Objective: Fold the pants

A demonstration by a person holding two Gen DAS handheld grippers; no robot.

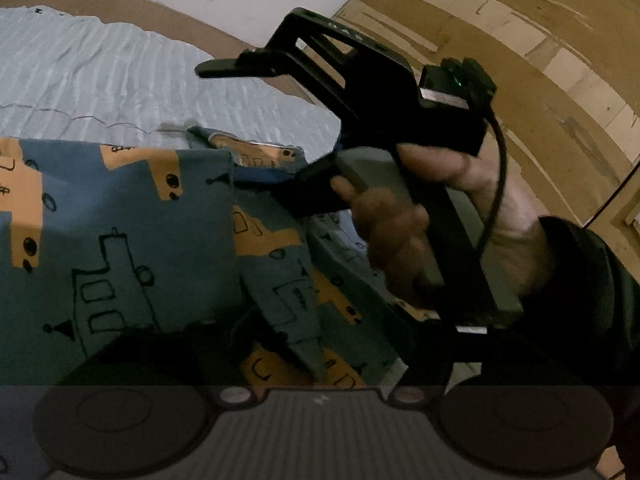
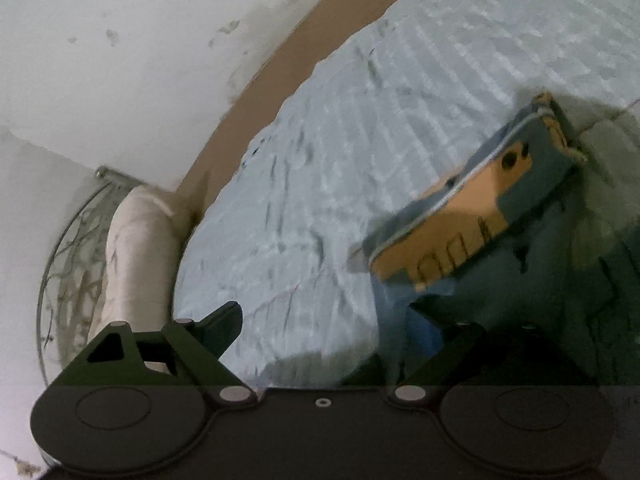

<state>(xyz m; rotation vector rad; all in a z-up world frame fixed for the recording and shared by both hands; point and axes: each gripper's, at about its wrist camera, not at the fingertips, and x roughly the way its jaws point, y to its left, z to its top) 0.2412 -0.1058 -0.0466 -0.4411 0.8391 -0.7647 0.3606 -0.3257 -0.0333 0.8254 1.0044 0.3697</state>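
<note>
Now holding the right gripper [image 2: 332, 320] wide open at the edge of the pants [image 1: 120, 240], clamping nothing. Holding the left gripper [image 1: 280, 360] low over the pants, jaws apart in shadow, with a cloth fold between them but not pinched. Seeing the pants lying on the bed [image 1: 100, 80], over its striped sheet, blue with orange print.

Right gripper [image 2: 316, 320]: black plastic, angular open-frame linkage, two round silver pivot screws, two big raised discs on the base w/ a small ring hole btwn. Seen from left cam, it has a grey handle, small black box w/ green LED, black cable looping down. Hand [image 1: 404, 216] w/ dark sleeve [image 1: 580, 304].
</note>
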